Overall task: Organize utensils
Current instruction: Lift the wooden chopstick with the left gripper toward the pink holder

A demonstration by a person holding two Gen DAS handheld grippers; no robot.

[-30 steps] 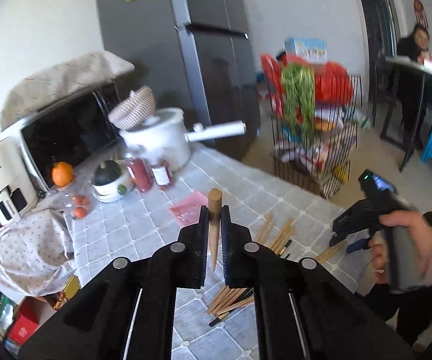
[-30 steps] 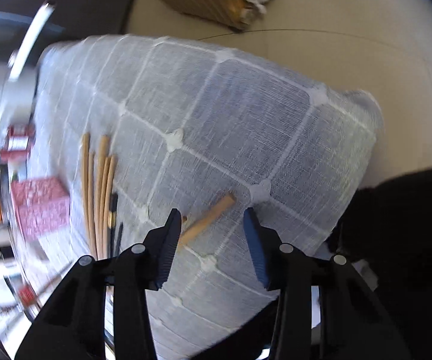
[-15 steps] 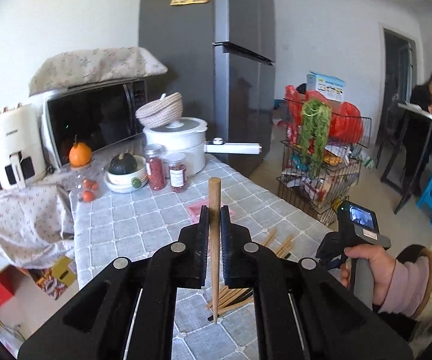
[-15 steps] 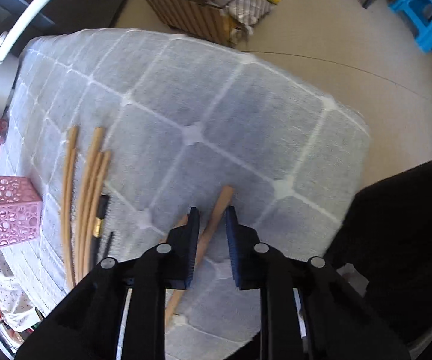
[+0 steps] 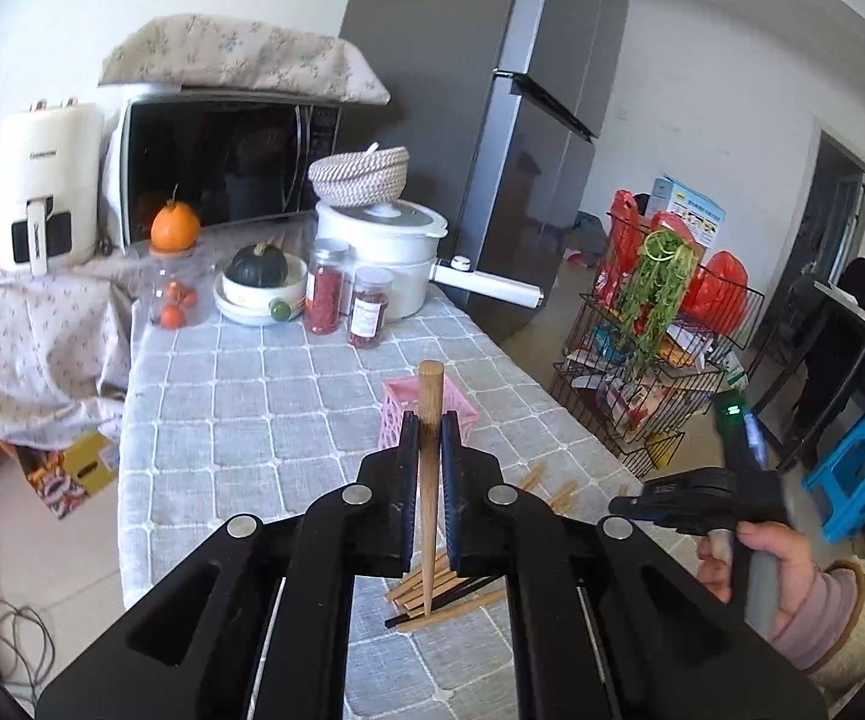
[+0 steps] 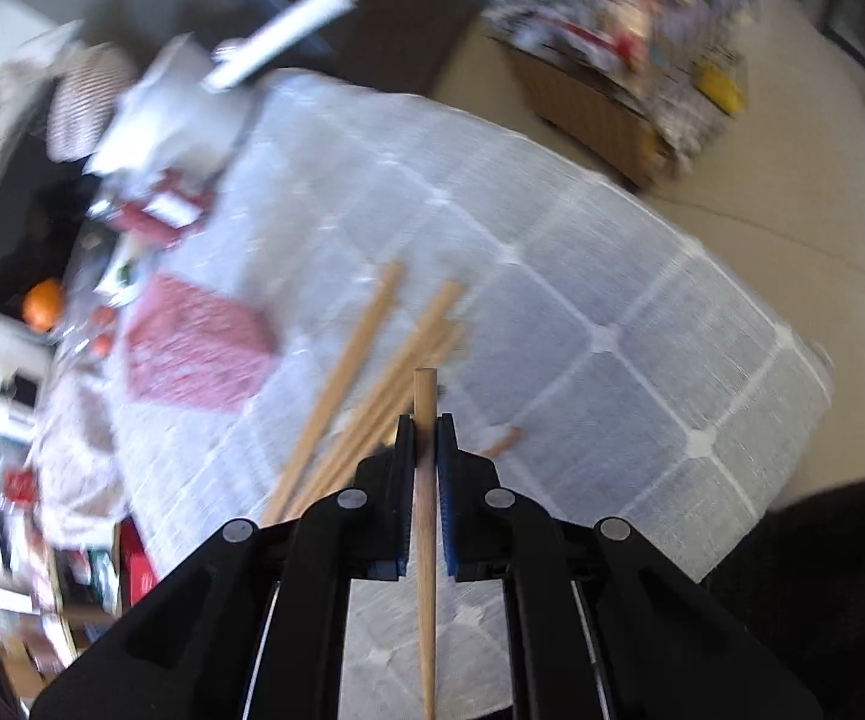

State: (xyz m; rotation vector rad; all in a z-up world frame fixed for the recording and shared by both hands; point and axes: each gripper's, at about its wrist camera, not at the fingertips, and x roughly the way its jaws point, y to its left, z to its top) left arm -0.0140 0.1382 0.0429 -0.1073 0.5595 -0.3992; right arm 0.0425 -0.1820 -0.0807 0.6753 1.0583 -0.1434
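- While your left gripper (image 5: 431,429) pinches one wooden chopstick (image 5: 429,480) upright at frame centre, its jaws are nearly closed on the shaft.
- Behind it sits the pink holder (image 5: 429,408) on the checked tablecloth (image 5: 240,420).
- Your right gripper (image 6: 425,429) has just clamped a second chopstick (image 6: 425,540), thick end up.
- Loose chopsticks (image 6: 366,384) lie left of centre, beside the pink holder (image 6: 192,348), blurred.

Home kitchen: microwave (image 5: 222,165) upper left, refrigerator (image 5: 480,120) at centre, cooking pot (image 5: 381,258) on the clothed table (image 5: 240,420).
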